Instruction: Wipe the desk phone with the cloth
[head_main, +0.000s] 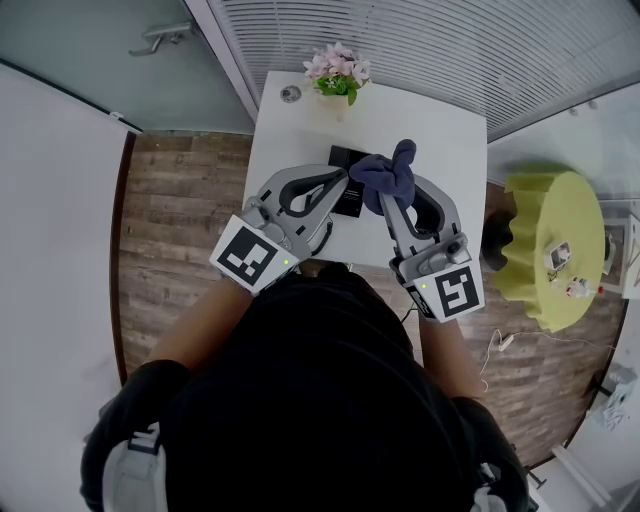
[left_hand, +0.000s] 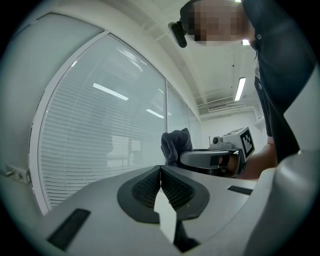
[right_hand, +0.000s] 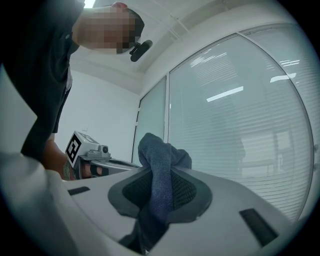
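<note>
The black desk phone (head_main: 346, 158) lies on the white table (head_main: 440, 150), partly hidden behind both grippers. Held above it, my right gripper (head_main: 388, 195) is shut on a dark blue cloth (head_main: 388, 170), which bunches up past the fingertips. In the right gripper view the cloth (right_hand: 160, 165) is pinched between the pads, with the left gripper (right_hand: 92, 155) beside it. My left gripper (head_main: 338, 180) hovers just left of the cloth, its jaws together and nothing between them (left_hand: 160, 172). Its view shows the cloth (left_hand: 175, 145) and the right gripper (left_hand: 215, 157). Both grippers tilt upward toward the blinds.
A vase of pink flowers (head_main: 338, 75) and a small round disc (head_main: 291, 94) stand at the table's far edge. A yellow-green round stool (head_main: 555, 245) with small items is at the right. Wood floor (head_main: 180, 220) lies to the left, and window blinds (head_main: 420, 40) behind.
</note>
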